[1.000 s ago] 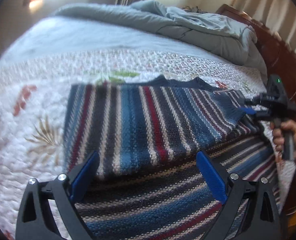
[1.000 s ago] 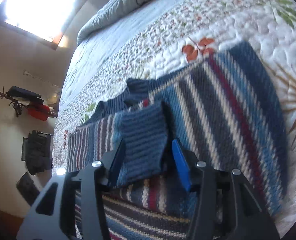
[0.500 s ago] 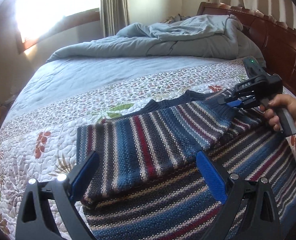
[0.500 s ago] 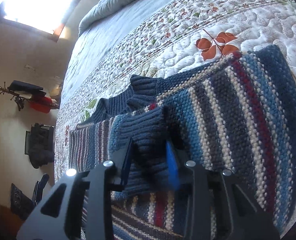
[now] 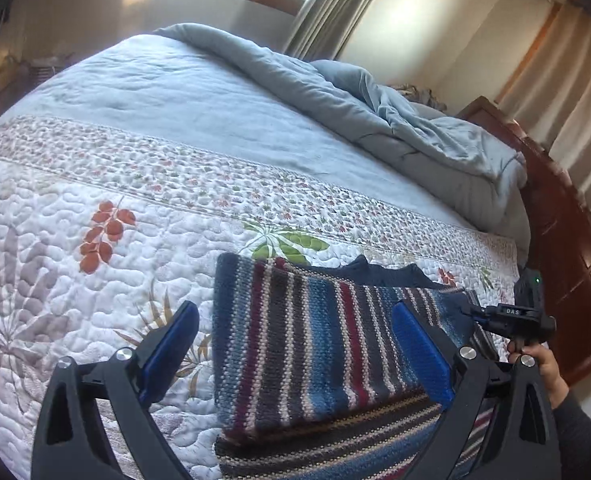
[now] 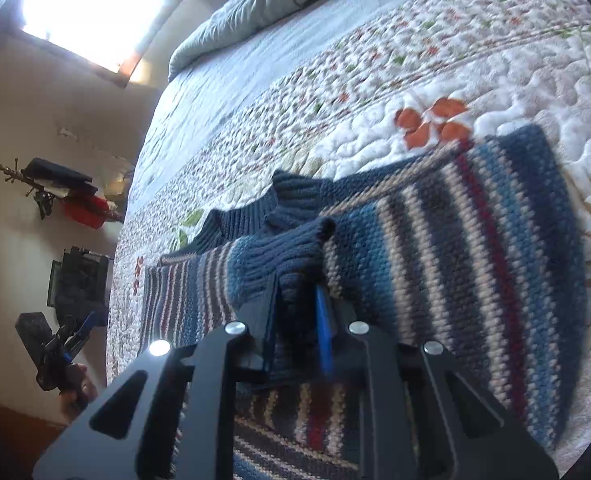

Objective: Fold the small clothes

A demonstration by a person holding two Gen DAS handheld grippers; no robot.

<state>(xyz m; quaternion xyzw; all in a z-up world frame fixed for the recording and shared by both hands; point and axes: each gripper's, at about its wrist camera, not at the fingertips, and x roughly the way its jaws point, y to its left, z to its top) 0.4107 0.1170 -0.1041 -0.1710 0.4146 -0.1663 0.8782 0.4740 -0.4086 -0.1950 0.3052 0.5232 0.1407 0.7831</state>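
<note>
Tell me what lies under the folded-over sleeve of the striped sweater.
Under the sleeve the sweater's striped body shows as a strip along the near edge, lying on the floral quilt. The rest of the body beneath is covered, so it cannot be seen.

Striped sweater [image 5: 319, 344] on quilt [image 5: 95, 280], left gripper [image 5: 295, 352] fingers spread

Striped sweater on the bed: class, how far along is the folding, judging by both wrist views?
Done: one side of the striped sweater is already folded over its body, lying flat on the quilt. In hand: the right gripper, its jaws just closing, pinches the ribbed blue cuff; the left gripper hangs open, holding nothing. Left: placing that sleeve and, probably, the final folds.
</note>
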